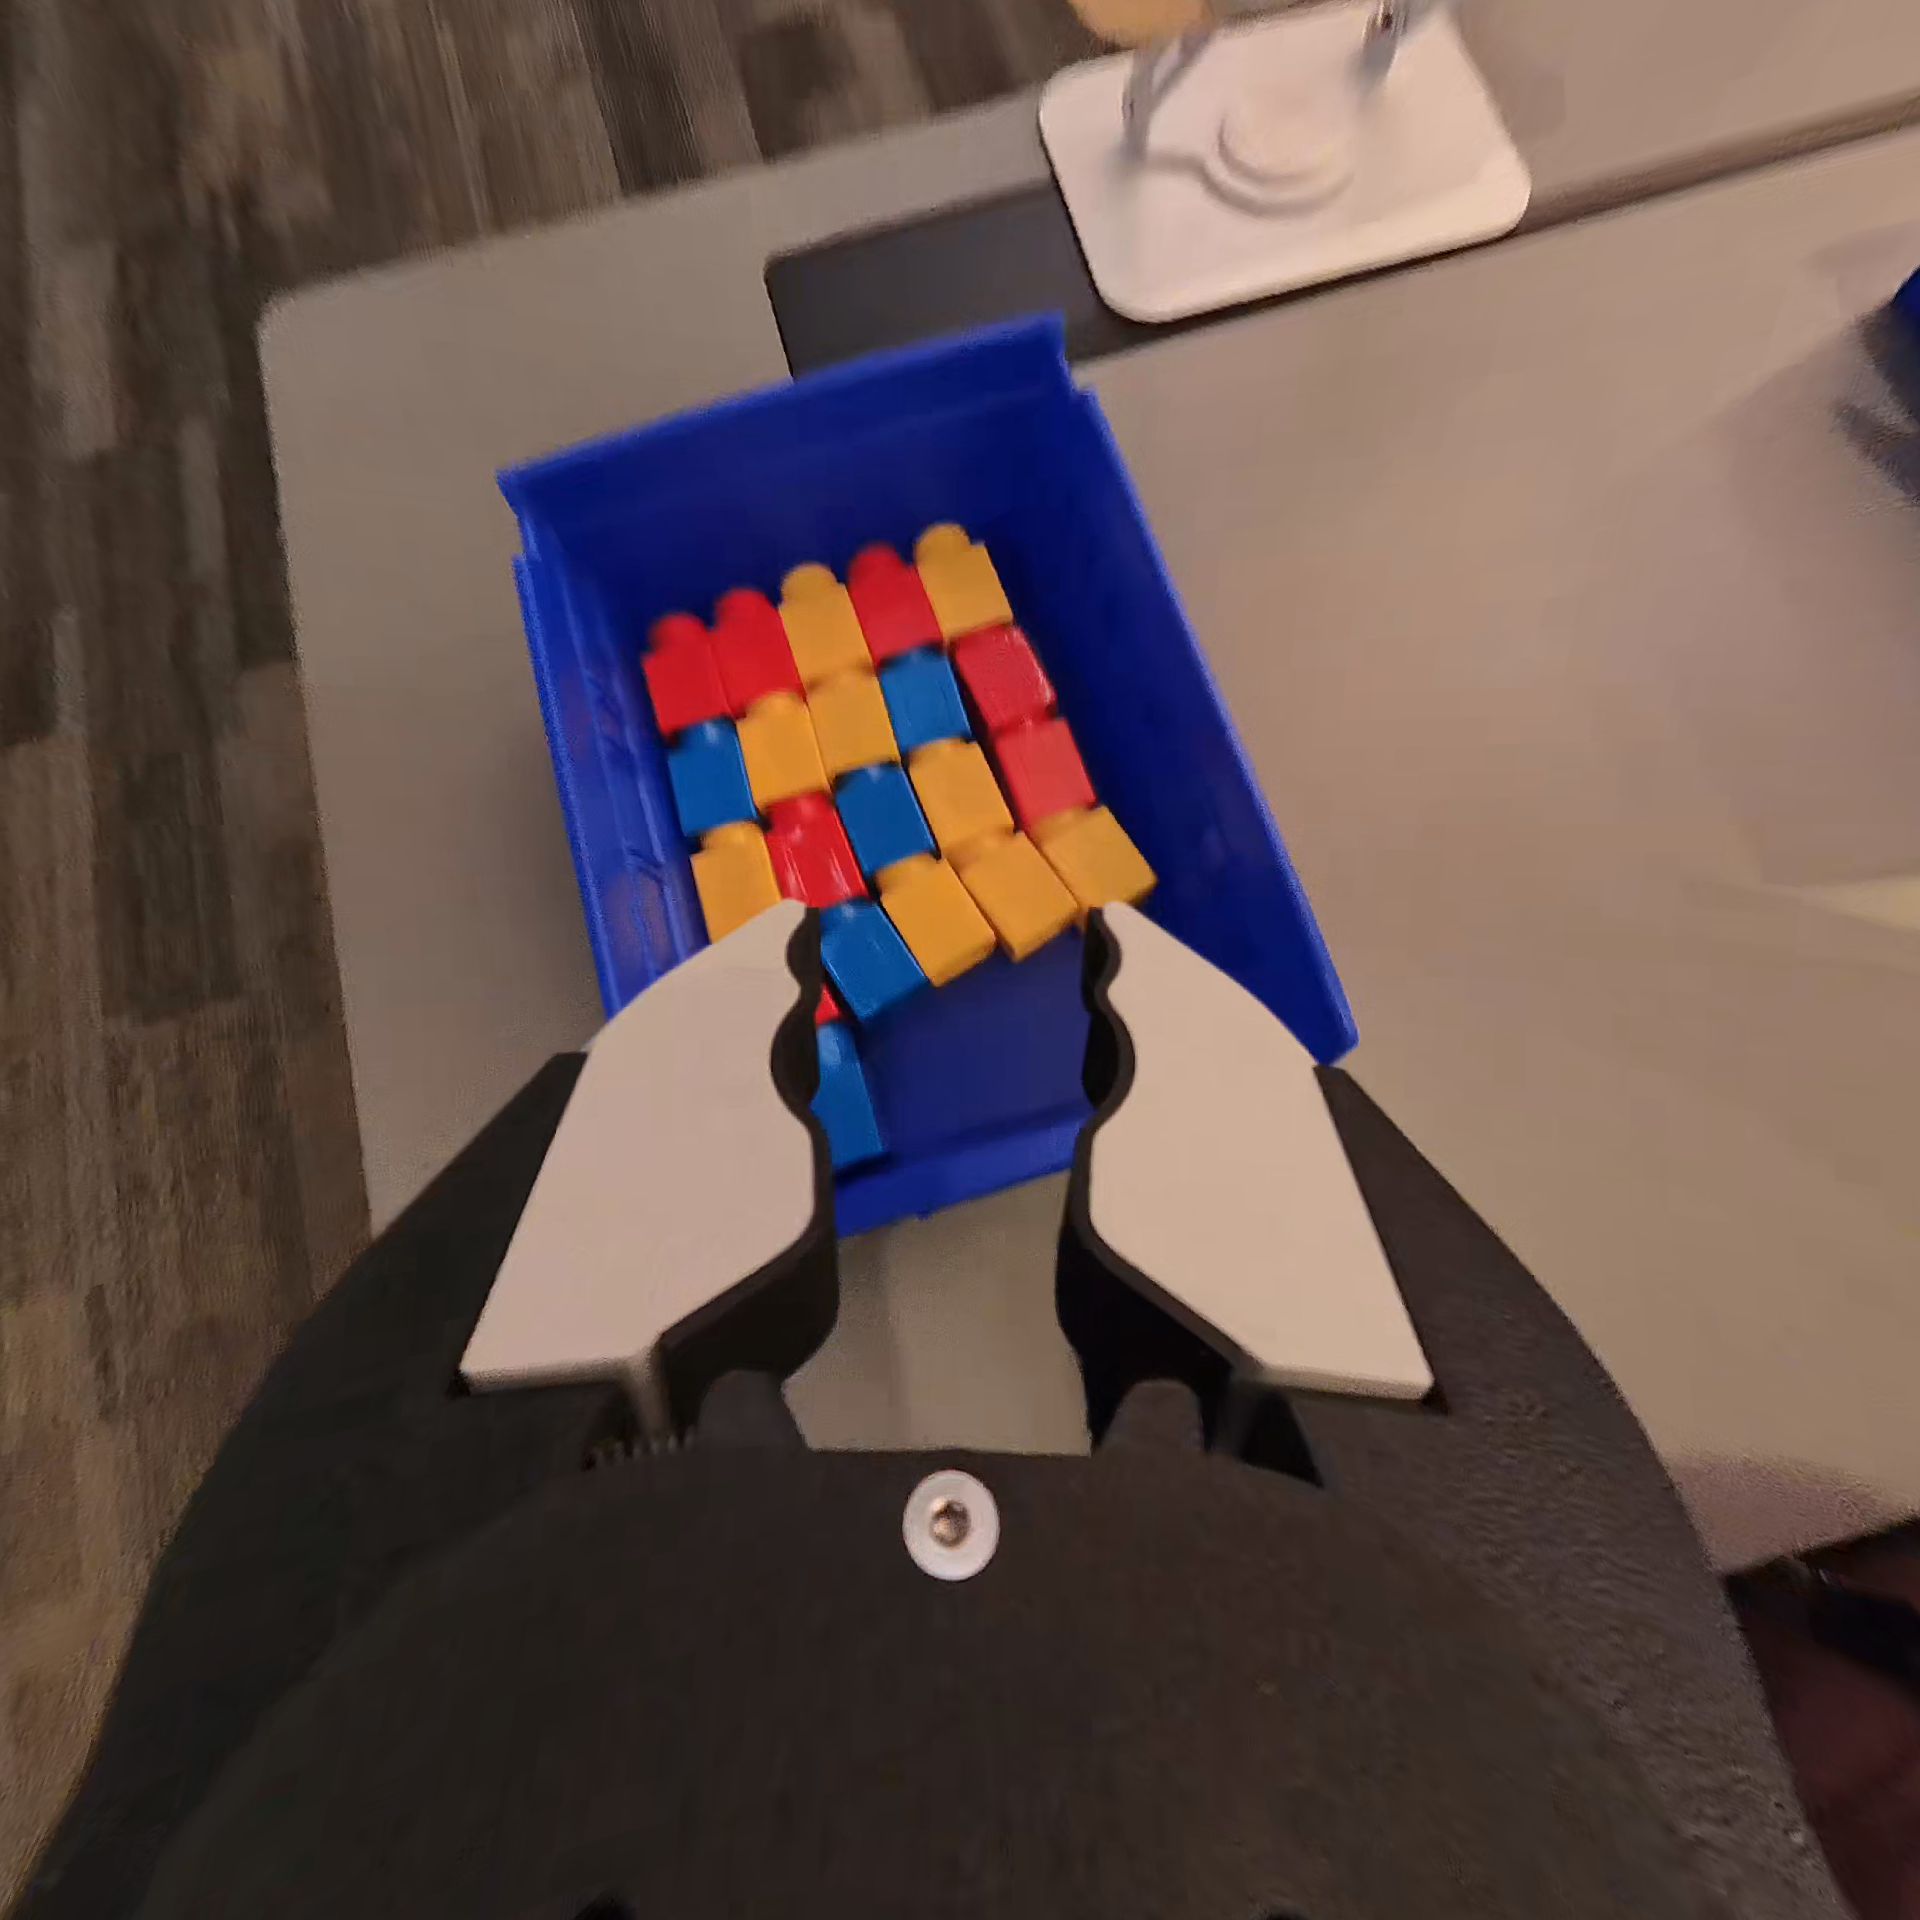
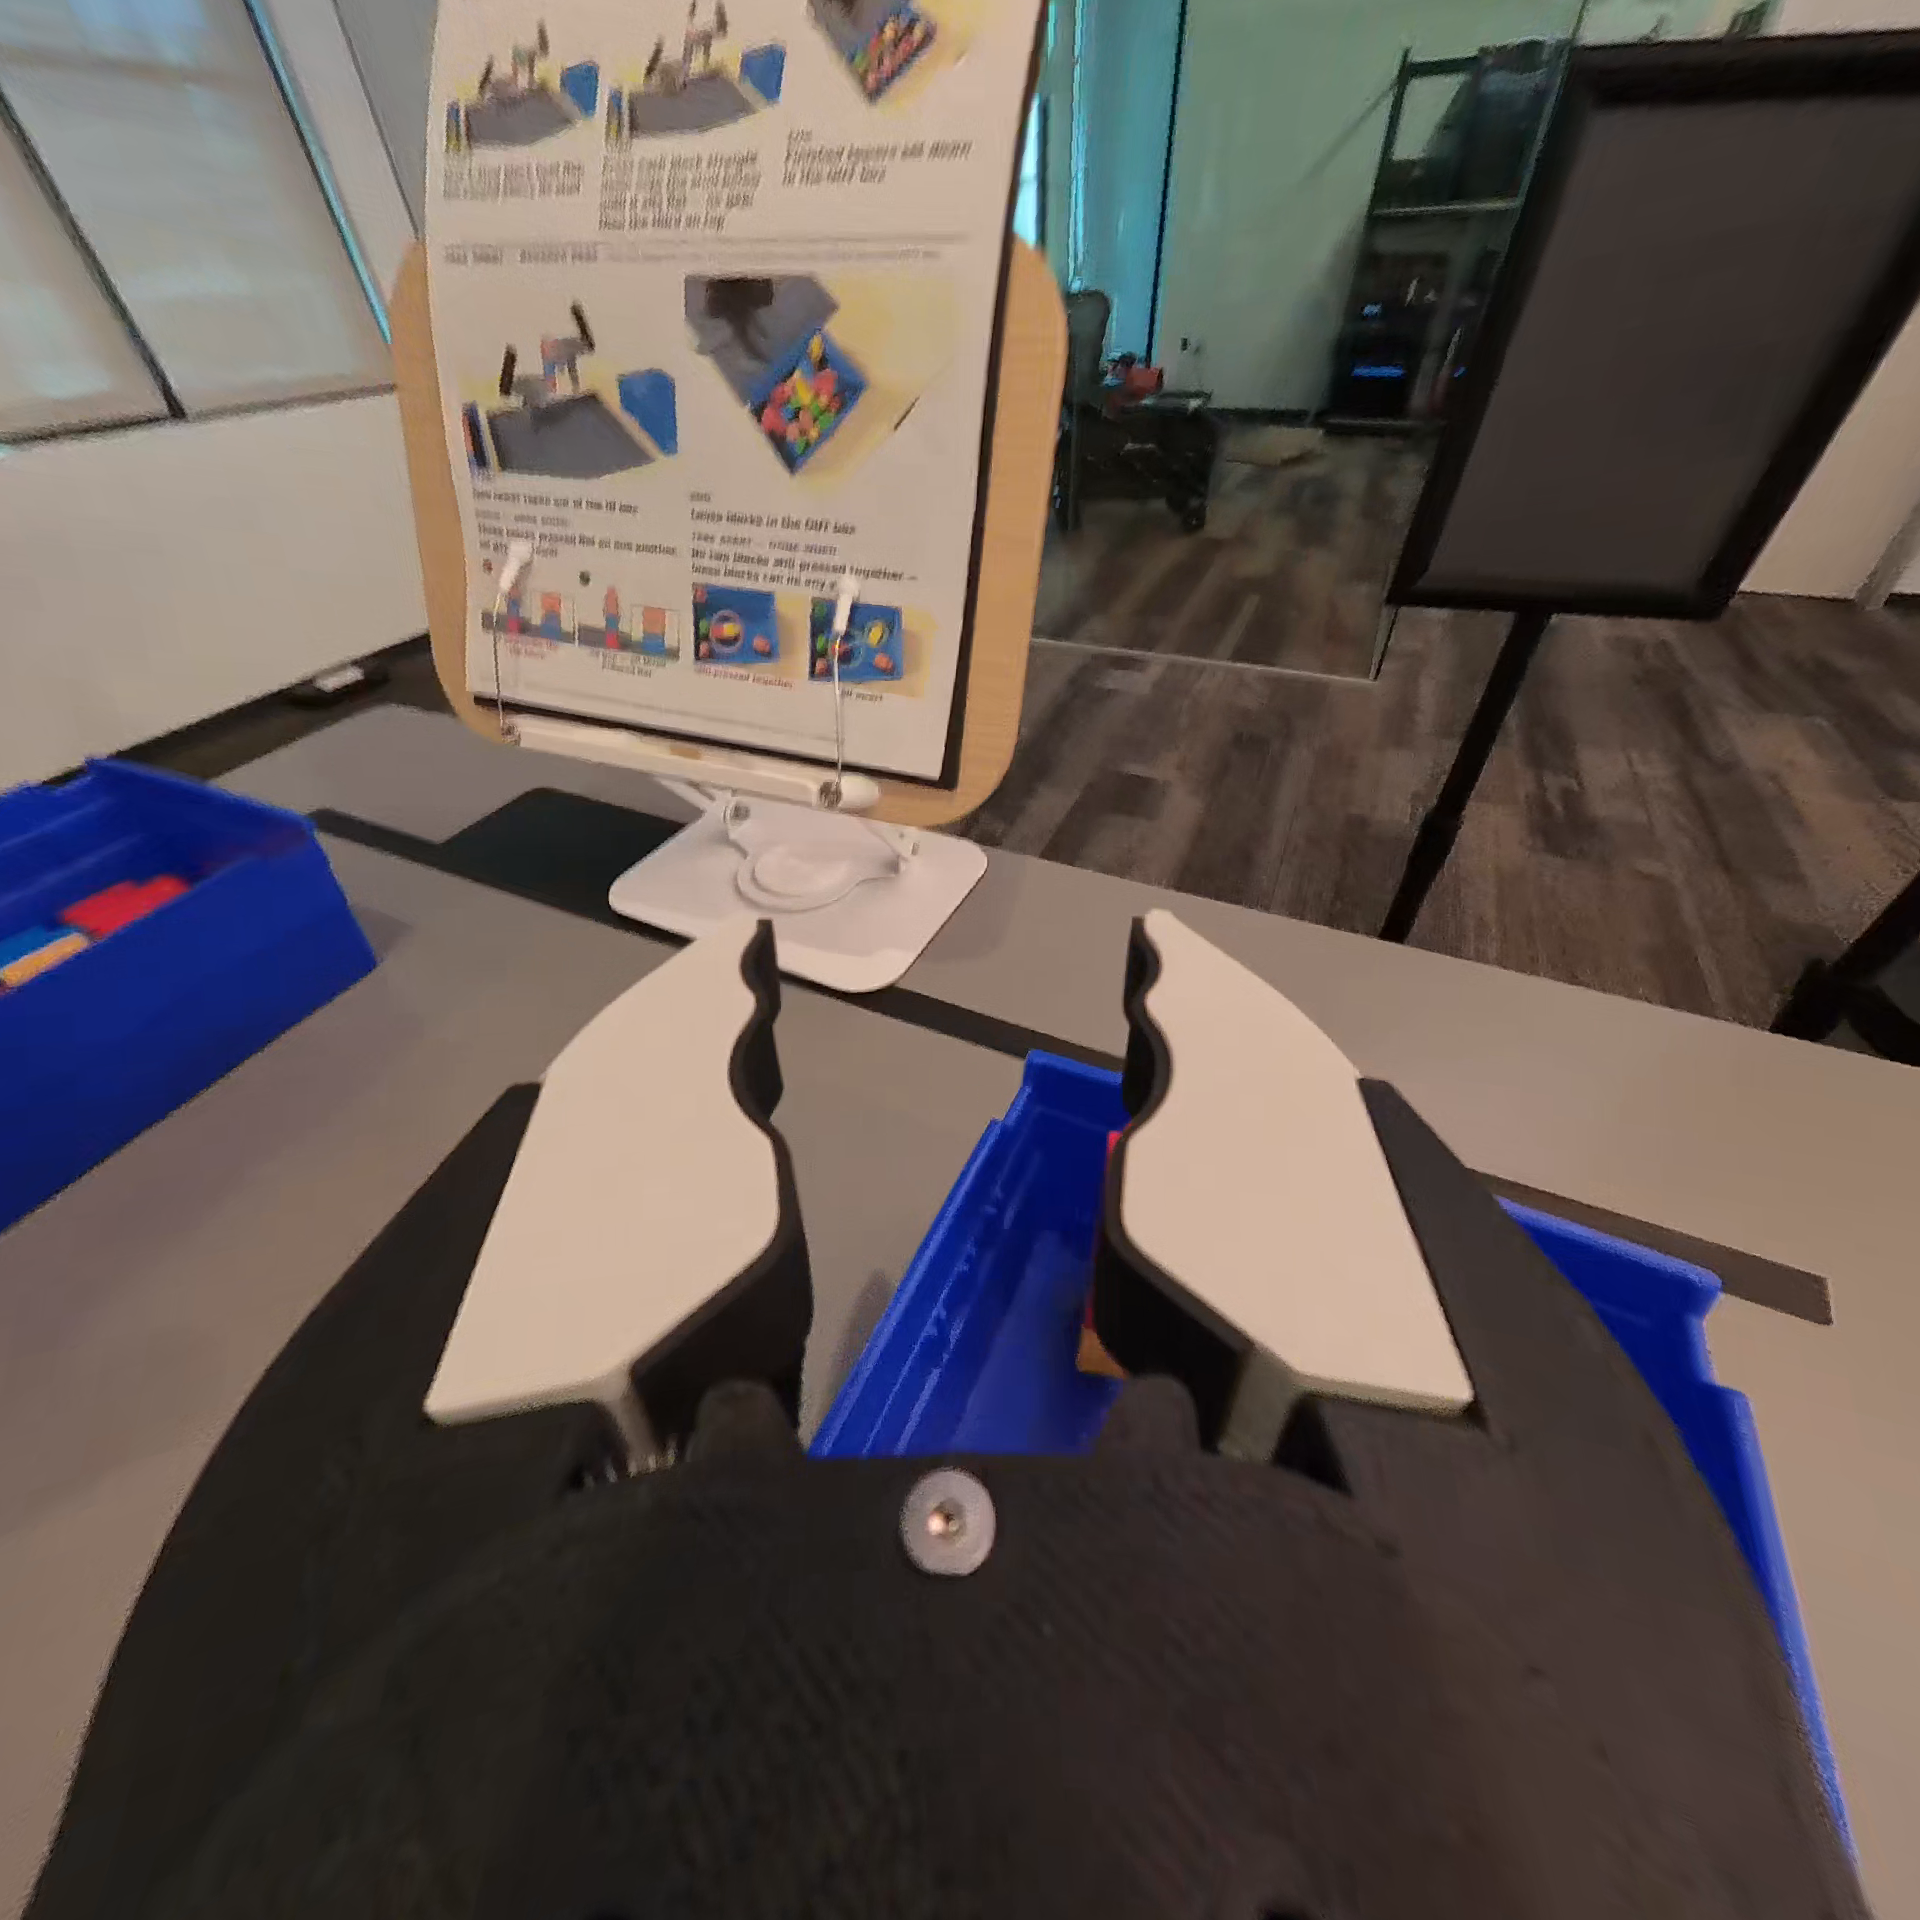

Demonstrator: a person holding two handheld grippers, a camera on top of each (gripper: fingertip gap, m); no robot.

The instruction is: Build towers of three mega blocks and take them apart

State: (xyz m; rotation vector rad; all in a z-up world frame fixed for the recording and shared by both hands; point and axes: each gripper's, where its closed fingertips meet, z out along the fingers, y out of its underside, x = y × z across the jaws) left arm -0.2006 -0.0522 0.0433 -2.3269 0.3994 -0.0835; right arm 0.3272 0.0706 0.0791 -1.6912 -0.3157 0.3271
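In the left wrist view a blue bin [image 1: 1174,665] on the grey table [image 1: 1507,727] holds several towers of red, yellow and blue mega blocks [image 1: 883,758] lying side by side. My left gripper [image 1: 945,925] is open above the bin's near end, over a blue block [image 1: 868,961], with gaps at both pads. In the right wrist view my right gripper [image 2: 951,940] is open and empty above a second blue bin [image 2: 997,1278]; a bit of red and orange shows inside it by the right finger. The first bin also shows at the far left of that view [image 2: 166,966].
A white stand [image 2: 800,883] holds a board with an instruction sheet [image 2: 717,364] at the table's back; its base also shows in the left wrist view [image 1: 1288,177]. A dark mat [image 1: 935,301] lies behind the bin. A black framed panel [image 2: 1683,343] stands on the wood floor to the right. The grippers' ends are close to 55 centimeters from one another.
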